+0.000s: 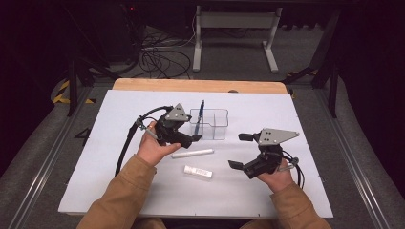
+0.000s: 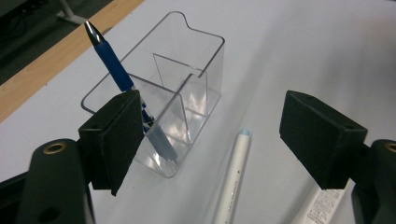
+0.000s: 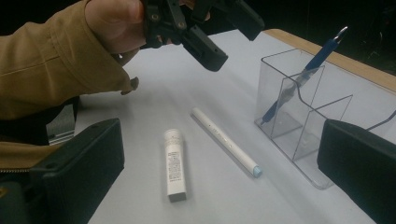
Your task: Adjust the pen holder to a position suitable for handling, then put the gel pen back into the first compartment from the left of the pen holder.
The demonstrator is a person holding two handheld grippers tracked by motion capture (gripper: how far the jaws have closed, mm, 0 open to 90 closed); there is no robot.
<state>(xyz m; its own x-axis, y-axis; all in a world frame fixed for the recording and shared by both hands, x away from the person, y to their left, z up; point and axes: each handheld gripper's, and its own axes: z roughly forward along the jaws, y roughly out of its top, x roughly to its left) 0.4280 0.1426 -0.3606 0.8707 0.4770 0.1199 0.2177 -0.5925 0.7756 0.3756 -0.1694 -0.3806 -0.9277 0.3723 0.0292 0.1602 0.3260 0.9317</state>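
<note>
On the white table (image 1: 119,157) my left gripper (image 2: 224,140) hovers just beside the clear holder (image 2: 187,70), jaws spread wide with nothing between them. A blue pen (image 2: 112,65) stands tilted in the holder's end compartment, tip down. The white pen (image 2: 233,177) lies flat on the table just in front of the holder, and a small white tube (image 3: 175,168) lies near it, closer to me. My right gripper (image 3: 219,163) hangs off to the side, jaws wide apart and holding nothing
</note>
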